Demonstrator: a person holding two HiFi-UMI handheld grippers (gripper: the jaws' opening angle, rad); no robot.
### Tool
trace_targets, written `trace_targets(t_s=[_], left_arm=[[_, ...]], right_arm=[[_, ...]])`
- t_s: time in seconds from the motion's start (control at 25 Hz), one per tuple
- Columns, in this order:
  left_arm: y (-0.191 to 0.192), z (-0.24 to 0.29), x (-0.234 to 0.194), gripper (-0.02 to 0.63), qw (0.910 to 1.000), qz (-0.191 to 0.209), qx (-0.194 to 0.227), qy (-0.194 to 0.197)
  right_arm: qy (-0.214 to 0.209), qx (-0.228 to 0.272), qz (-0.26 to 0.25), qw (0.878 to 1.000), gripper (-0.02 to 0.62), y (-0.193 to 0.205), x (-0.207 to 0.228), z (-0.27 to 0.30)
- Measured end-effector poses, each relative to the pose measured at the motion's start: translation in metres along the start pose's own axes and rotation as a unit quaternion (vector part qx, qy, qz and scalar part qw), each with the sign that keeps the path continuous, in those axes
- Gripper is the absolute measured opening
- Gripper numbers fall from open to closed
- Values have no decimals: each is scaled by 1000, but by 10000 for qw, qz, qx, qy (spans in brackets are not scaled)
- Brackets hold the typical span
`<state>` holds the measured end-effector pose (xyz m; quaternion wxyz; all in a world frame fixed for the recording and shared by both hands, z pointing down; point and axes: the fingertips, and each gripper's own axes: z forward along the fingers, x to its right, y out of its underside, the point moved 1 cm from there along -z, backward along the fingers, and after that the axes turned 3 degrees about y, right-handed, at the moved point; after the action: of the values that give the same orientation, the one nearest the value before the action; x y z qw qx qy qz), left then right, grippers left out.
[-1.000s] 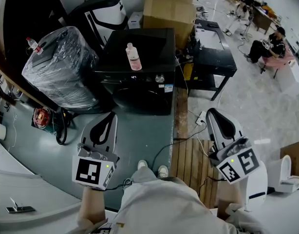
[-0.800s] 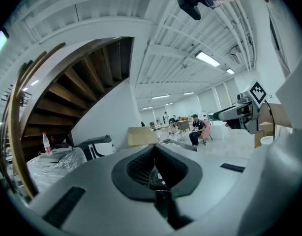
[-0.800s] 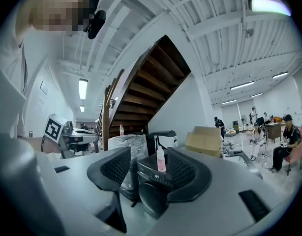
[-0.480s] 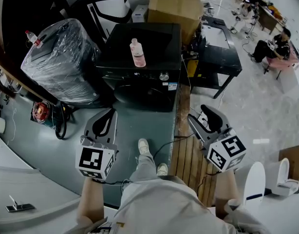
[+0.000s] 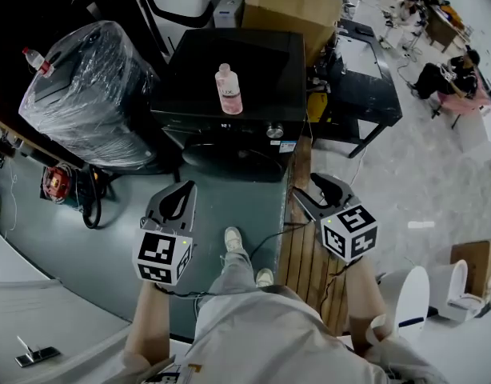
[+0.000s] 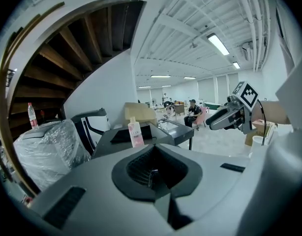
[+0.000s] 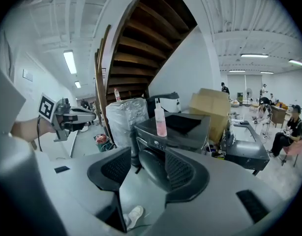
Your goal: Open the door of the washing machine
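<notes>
Pose: you hold left gripper (image 5: 181, 190) and right gripper (image 5: 309, 190) side by side, tilted down towards the washing machine (image 5: 229, 54), well short of it | Fingers: left jaws together, empty; right jaws just opened wide, nothing between | Writing: label on pink bottle (image 5: 229, 91) unreadable | Target: black machine straight ahead, round door (image 5: 229, 157) shut, bottle upright on top.

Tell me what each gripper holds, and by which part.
Nothing. The left gripper is shut, empty; the right gripper has just been opening, nothing between its jaws.
</notes>
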<state>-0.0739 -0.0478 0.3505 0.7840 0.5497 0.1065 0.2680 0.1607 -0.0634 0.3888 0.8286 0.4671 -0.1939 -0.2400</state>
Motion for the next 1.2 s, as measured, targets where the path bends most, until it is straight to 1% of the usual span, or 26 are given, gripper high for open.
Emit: trace_targets(t_s=[0.16,0.28,0.6,0.76,0.88,1.04,1.2], left_arm=[[25,38,-31,21,9993,-166,-271,173],[45,67,-52,20,9980,-248,-468,339],[96,127,-106,20,9907,-439,-984,834],[114,149,-123,20,9872,-444,-1122,1039],[124,163,-133,20,9860,-499,-1151,1099],[141,176,-139,20,9824,-665,-1297,1169],[158,192,-142,21,9792,-794,-1446,1179]], right_arm=[[-58,-440,27,9990,237,8,8,56],[-19,-704,94,9975,235,15,16,97],[127,-1520,216,9881,227,41,28,202],[201,-1752,253,9840,226,51,31,239],[213,-1902,244,9812,225,59,34,265],[225,-2121,264,9766,224,75,38,292],[388,-2340,277,9711,222,97,53,317]])
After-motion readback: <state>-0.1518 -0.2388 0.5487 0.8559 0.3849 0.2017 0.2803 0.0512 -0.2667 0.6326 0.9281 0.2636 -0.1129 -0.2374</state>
